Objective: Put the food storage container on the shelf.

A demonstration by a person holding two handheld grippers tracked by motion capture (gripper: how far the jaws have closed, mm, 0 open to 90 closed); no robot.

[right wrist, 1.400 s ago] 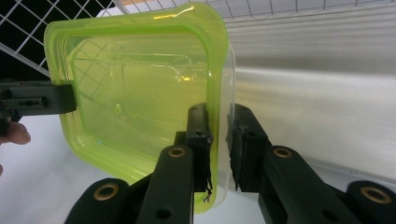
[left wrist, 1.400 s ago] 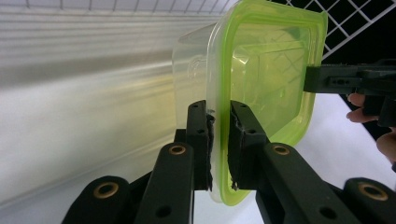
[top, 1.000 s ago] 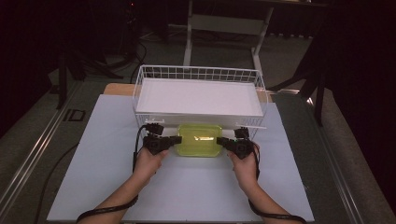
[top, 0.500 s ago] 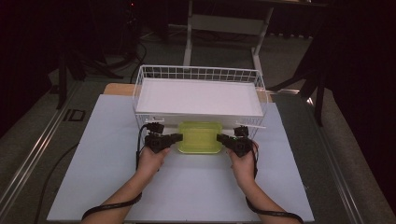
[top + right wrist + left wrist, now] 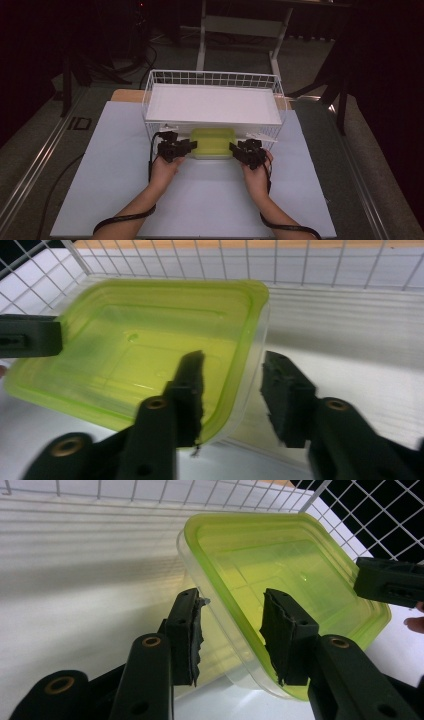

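So the green-lidded container [image 5: 213,142] sits on the white table sheet [image 5: 115,150], right up against the front wall of the wire basket [image 5: 212,79], with one gripper at each short end. The left gripper [image 5: 189,146] is at its left end and the right gripper [image 5: 235,148] at its right end, both pointing inward at the box.

In the left gripper view the container's edge [image 5: 240,630] runs between the two jaws: one jaw is over the lid and the other is outside the clear wall, and there's visible daylight between the pads and the plastic. Same deal in the right gripper view, with the corner of the box [image 5: 240,365] between the jaws and a clear gap on the outer side. Both sets of jaws have just been opening, so they're partway apart with the rim between them but not pinched. The inner pads look close to the lid, though I can't say for sure they're off it, since the angle is steep.

Material-wise, it's a rounded-rectangle tub, translucent clear plastic body with a glossy lime-green lid that has a raised rim and a shallow recessed panel. The jaws are matte black with rough, chewed-looking rubber pads and brass-coloured pivots. The basket is white-coated wire grid with a flat white liner inside.
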